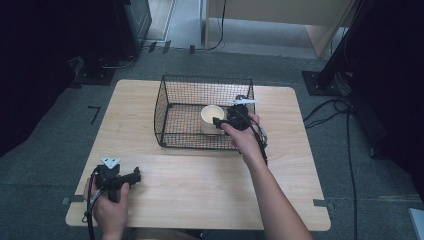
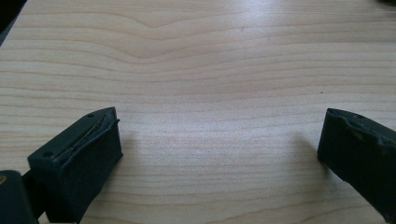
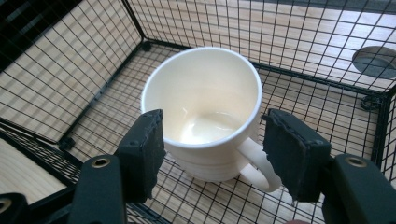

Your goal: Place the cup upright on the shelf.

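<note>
My right hand-held gripper (image 3: 212, 154) sits half-open around the mug (image 3: 205, 112) in the basket (image 1: 170, 105), gripping nothing; lifting carelessly could snag the handle (image 3: 257, 163).

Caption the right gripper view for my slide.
Right gripper open, jaws either side of a white mug upright in a wire basket.

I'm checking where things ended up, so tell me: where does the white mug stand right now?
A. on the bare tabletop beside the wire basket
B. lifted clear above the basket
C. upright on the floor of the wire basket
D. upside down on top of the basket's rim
C: the white mug stands upright, empty, on the mesh floor of the wire basket, between the right gripper's spread jaws.
</note>
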`<action>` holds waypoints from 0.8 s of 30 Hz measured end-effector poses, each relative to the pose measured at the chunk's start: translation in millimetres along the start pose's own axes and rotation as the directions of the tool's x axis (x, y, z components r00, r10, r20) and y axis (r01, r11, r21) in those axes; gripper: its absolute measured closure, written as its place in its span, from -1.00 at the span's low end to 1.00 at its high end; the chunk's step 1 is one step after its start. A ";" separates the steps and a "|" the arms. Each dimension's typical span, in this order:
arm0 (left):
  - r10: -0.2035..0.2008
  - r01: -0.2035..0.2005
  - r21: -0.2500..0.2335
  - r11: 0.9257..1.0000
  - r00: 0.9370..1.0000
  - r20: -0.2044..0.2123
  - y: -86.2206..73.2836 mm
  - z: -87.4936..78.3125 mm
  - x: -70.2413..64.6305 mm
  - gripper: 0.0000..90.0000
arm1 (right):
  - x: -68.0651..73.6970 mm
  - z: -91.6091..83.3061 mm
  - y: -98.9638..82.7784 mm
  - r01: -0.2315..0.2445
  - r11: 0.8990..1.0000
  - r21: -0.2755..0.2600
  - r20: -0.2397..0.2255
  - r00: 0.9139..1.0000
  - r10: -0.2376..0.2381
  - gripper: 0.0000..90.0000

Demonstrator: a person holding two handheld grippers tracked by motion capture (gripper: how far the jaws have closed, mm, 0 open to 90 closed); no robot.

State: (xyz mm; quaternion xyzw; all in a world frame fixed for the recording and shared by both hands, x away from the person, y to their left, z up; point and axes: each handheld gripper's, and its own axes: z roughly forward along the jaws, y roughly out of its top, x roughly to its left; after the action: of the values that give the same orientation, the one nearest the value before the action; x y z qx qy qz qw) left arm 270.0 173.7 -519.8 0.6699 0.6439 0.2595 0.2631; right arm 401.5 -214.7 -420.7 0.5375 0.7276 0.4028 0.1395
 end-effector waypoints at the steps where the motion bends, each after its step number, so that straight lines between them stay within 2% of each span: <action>1: 0.000 0.000 0.000 1.000 1.000 0.000 0.0 0.0 0.0 -1.00 | -0.1 -2.6 0.6 -0.009 1.000 -0.010 -0.004 1.000 0.009 -0.15; 6: 0.000 0.000 0.000 1.000 1.000 0.000 0.0 0.0 0.0 -1.00 | 4.9 -17.4 2.6 0.005 0.999 -0.052 -0.020 1.000 -0.006 -0.20; 10: 0.000 0.000 0.000 1.000 1.000 0.000 0.0 0.0 0.0 -1.00 | 9.9 -28.6 0.7 0.036 0.997 -0.074 -0.025 0.999 -0.038 -0.41; 13: 0.000 0.000 0.000 1.000 1.000 0.000 0.0 0.0 0.0 -1.00 | 12.2 -37.1 -2.7 0.049 0.995 -0.087 -0.028 0.998 -0.052 -0.48; 20: -0.001 0.001 -0.001 1.000 1.000 -0.001 0.0 0.1 -0.1 -1.00 | 13.9 -54.6 -13.8 0.079 0.994 -0.077 -0.014 0.997 -0.080 -0.79; 22: 0.000 0.000 0.000 1.000 1.000 -0.001 0.0 0.0 0.0 -1.00 | 14.0 -60.2 -17.3 0.091 0.993 -0.078 -0.029 0.995 -0.093 -0.93; 24: -0.002 0.002 -0.001 1.000 1.000 0.000 0.0 0.1 -0.1 -1.00 | 13.9 -65.6 -20.8 0.100 0.991 -0.083 -0.043 0.994 -0.104 -0.94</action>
State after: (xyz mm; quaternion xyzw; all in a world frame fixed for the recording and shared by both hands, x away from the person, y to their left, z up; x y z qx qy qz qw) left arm 270.1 173.6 -519.9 0.6692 0.6443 0.2598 0.2637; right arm 340.5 -232.9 -391.0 0.4839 0.7403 0.4368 0.1643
